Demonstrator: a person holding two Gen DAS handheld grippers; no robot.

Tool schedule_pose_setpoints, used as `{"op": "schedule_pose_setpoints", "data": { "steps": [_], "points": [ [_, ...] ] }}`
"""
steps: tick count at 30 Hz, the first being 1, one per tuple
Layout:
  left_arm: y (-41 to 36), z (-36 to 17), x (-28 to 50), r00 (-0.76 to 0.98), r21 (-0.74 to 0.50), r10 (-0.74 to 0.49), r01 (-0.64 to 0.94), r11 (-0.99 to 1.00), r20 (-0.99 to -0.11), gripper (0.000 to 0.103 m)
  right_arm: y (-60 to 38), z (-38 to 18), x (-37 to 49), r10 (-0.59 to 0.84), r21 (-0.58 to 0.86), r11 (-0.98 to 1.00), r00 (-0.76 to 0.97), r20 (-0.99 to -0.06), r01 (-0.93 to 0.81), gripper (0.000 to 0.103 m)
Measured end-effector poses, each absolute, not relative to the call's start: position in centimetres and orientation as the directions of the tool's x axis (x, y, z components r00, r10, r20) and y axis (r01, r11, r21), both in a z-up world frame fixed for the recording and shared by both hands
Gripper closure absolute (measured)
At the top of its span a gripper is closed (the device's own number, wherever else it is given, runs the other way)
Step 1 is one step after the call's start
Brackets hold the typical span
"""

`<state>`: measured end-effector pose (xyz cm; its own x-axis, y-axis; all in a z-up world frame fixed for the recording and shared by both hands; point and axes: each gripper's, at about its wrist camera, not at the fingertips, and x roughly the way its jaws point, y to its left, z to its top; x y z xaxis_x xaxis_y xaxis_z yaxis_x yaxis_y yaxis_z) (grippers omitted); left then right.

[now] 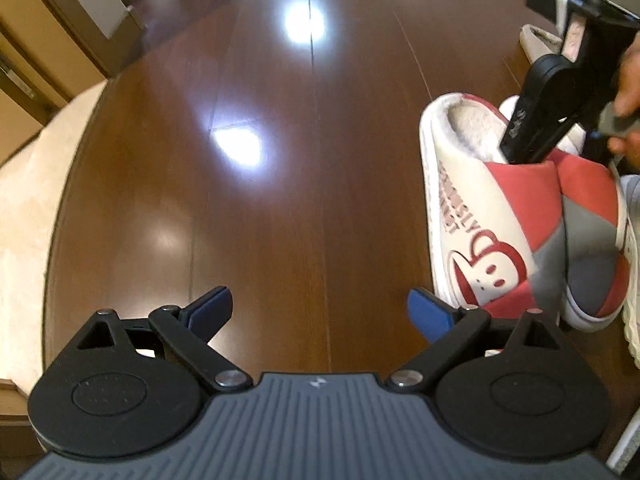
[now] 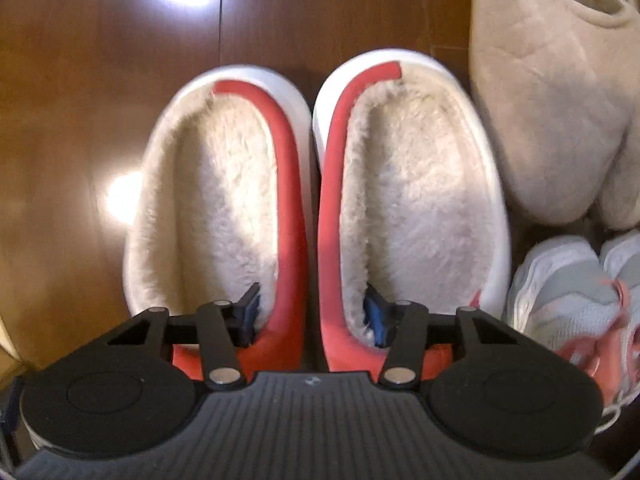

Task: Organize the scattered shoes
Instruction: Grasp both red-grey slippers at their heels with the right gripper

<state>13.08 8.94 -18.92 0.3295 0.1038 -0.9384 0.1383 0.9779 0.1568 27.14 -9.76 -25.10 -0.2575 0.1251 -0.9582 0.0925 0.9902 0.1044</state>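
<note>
Two fleece-lined slippers, white with red and grey, stand side by side on the dark wood floor: the left slipper [image 2: 216, 208] and the right slipper [image 2: 416, 200]. My right gripper [image 2: 314, 318] points down with one finger inside each slipper and is shut on their two red inner walls, which are pressed together. In the left wrist view the same pair [image 1: 480, 220] stands at the right, with the right gripper's black housing [image 1: 548, 96] reaching into it. My left gripper [image 1: 320, 312] hangs open over bare floor, its right fingertip [image 1: 428, 312] close beside the near slipper's toe.
A beige quilted slipper pair [image 2: 552, 100] lies just right of the held slippers, and a white-grey sneaker with pink laces [image 2: 572, 304] sits below it. A hand [image 1: 628, 92] holds the right gripper. A pale mat [image 1: 24, 220] and wooden doors [image 1: 48, 40] border the floor on the left.
</note>
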Motion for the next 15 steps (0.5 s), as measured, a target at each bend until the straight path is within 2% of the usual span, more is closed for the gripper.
{"op": "schedule_pose_setpoints", "data": {
  "steps": [3,4,9,14,15],
  "points": [
    [8.7,-19.2,13.5,0.333,0.186,0.124,0.162,0.969,-0.935,0.006,-9.7,-24.4,26.0,0.141,0.141,0.990,-0.220,-0.965,0.017,0.076],
    [8.7,-19.1,13.7,0.337,0.195,0.129,0.167,0.967,-0.932,0.006,-10.2,-24.0,25.5,0.173,0.177,0.984,-0.211,-0.962,-0.002,0.078],
    [8.2,-16.5,14.5,0.350,0.246,0.158,0.222,0.944,-0.923,0.008,-12.6,-21.6,23.2,0.279,0.278,0.960,-0.136,-0.951,0.021,0.079],
    [5.7,-9.5,16.2,0.360,0.268,0.147,0.313,0.911,-0.921,0.008,-16.2,-16.0,21.7,0.410,0.384,0.899,-0.095,-0.907,0.212,0.079],
    [4.5,-6.3,16.6,0.365,0.264,0.126,0.358,0.896,-0.923,0.008,-17.2,-14.3,21.4,0.424,0.394,0.885,-0.080,-0.902,0.248,0.079]
  ]
}}
